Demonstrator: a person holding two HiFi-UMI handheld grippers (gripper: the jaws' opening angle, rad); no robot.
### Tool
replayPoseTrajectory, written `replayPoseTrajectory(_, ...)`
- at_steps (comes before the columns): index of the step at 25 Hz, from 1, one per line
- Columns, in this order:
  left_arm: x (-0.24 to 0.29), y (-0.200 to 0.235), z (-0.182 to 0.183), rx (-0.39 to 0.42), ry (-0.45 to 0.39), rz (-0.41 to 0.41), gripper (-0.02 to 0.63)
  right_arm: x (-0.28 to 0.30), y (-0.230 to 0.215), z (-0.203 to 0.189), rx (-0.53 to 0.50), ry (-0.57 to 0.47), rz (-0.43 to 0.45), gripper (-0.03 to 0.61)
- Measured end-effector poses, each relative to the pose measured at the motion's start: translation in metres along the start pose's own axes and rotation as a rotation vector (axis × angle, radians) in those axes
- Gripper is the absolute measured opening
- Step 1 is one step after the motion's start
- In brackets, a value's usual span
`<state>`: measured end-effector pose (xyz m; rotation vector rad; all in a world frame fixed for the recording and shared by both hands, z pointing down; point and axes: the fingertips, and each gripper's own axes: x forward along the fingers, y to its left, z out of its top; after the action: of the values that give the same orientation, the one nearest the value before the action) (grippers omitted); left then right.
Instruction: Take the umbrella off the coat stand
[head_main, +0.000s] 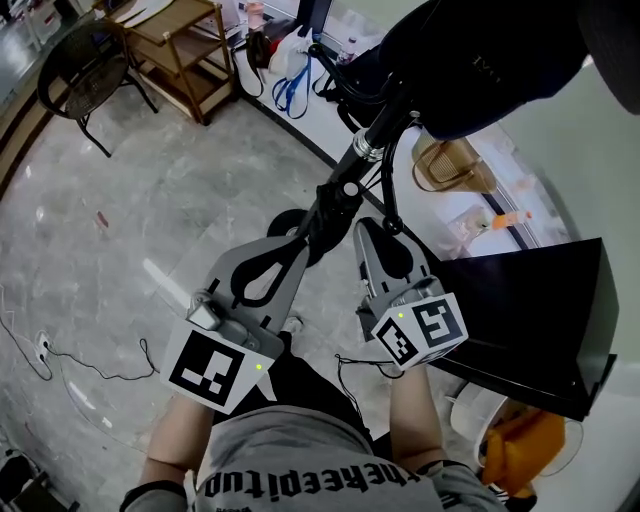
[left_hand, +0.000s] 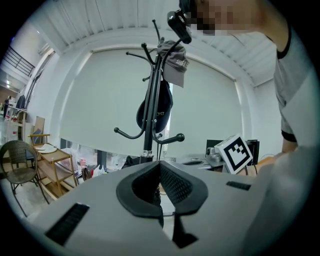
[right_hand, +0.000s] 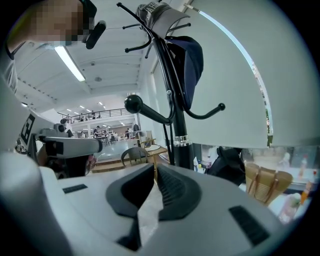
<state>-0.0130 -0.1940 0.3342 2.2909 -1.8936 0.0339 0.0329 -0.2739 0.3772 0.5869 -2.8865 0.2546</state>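
Note:
The black coat stand (head_main: 345, 180) rises from its round base just ahead of me. Its pole (left_hand: 148, 125) carries curved hooks. A dark navy item with white print (left_hand: 156, 107) hangs from an upper hook, and it shows in the right gripper view (right_hand: 192, 60) too. I cannot tell whether it is the umbrella. A grey cap (left_hand: 175, 62) sits at the top. My left gripper (head_main: 303, 238) is shut and empty, its tips (left_hand: 160, 164) close beside the pole. My right gripper (head_main: 372, 228) is also shut on nothing, just right of the pole (right_hand: 180, 145).
A wooden shelf cart (head_main: 185, 50) and a wicker chair (head_main: 85, 75) stand at the far left. A woven basket (head_main: 455, 165) and a black box (head_main: 540, 310) sit close on the right. A thin cable (head_main: 90, 365) lies on the marble floor.

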Motion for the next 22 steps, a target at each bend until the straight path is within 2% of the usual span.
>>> replayPoseTrajectory(4, 0.0, 0.002, -0.01, -0.011, 0.017, 0.005, 0.015, 0.005, -0.007, -0.006, 0.001, 0.009, -0.008, 0.015)
replayPoseTrajectory(9, 0.004, 0.005, -0.022, -0.028, 0.035, 0.002, 0.015, 0.009, -0.014, -0.016, 0.003, 0.029, -0.017, 0.067)
replayPoseTrajectory(22, 0.013, 0.008, -0.036, -0.023, 0.064, -0.022, 0.015, 0.029, -0.021, -0.033, -0.022, 0.052, -0.008, 0.144)
